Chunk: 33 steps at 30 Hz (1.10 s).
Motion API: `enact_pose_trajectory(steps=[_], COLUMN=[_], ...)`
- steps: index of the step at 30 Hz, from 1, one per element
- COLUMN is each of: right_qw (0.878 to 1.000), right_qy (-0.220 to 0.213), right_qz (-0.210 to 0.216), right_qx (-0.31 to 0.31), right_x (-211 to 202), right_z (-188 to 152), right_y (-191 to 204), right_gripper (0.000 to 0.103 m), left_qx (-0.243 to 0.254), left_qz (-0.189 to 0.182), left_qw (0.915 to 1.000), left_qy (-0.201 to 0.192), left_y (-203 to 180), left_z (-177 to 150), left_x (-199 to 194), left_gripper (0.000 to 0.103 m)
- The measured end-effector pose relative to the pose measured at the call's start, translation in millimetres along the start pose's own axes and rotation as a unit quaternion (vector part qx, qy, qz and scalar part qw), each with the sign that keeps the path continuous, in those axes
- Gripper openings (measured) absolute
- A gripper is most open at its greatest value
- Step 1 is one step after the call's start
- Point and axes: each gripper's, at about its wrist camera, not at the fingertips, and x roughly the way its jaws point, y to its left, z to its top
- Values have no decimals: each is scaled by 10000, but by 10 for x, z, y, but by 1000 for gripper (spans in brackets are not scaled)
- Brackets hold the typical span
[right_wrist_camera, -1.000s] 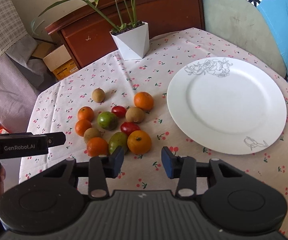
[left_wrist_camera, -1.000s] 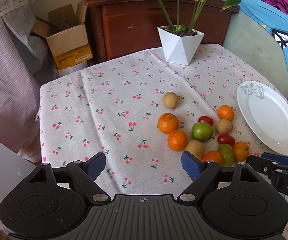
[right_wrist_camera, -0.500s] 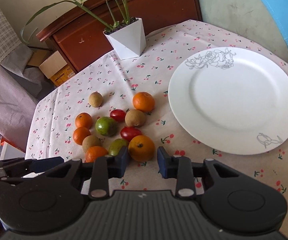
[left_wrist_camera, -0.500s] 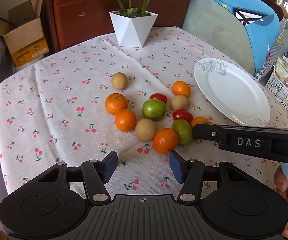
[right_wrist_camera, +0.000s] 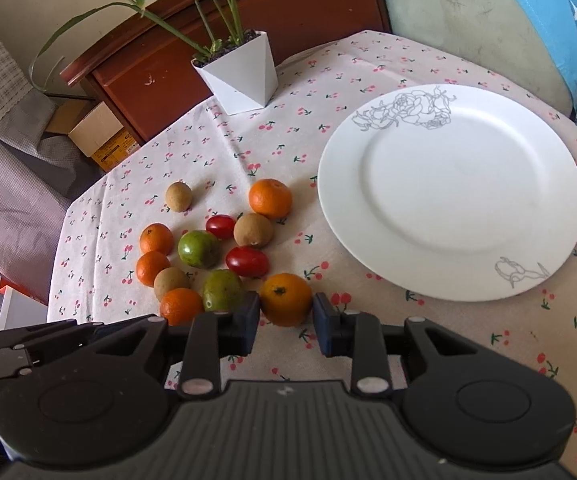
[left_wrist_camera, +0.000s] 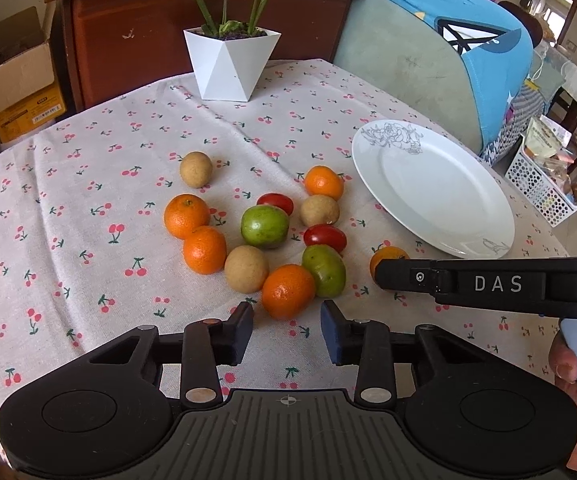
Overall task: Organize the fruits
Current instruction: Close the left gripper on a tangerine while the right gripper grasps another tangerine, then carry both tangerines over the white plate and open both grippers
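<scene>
Right hand-held gripper (right_wrist_camera: 285, 320) straddles a round, dimpled orange (right_wrist_camera: 285, 299) near the smooth white plate (right_wrist_camera: 528, 280), pads not clamped; left hand-held gripper (left_wrist_camera: 287, 331) gapes empty.

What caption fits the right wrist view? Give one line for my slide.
Right gripper open around an orange on the cherry-print tablecloth, beside the empty white plate.
</scene>
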Motion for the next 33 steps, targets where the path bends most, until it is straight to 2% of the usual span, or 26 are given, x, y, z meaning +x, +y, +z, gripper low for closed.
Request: enact_pose_trajectory(steps=[14,16,21,33], right_qw=[9996,9995,9993,9995], right_qy=[92,104,85,-68], right_qz=[40,60,75,100], right_qx=[269,308,356,287], right_x=[11,21,33,-53], right_z=[-24,-27,-25,12], right_y=[-63,-68,-76,-32], right_gripper=[32,32,31,30], left_qx=[49,90,115,38], left_qz=[78,85,119,172], left_qw=[9998,9998,9996,9991], left_qy=[-171,-184,-236,-374], left_y=[-36,-48,-54,-72], left_z=[36,31,14,53], left_x=[107,112,107,-74], left_gripper=[34,30,27,26])
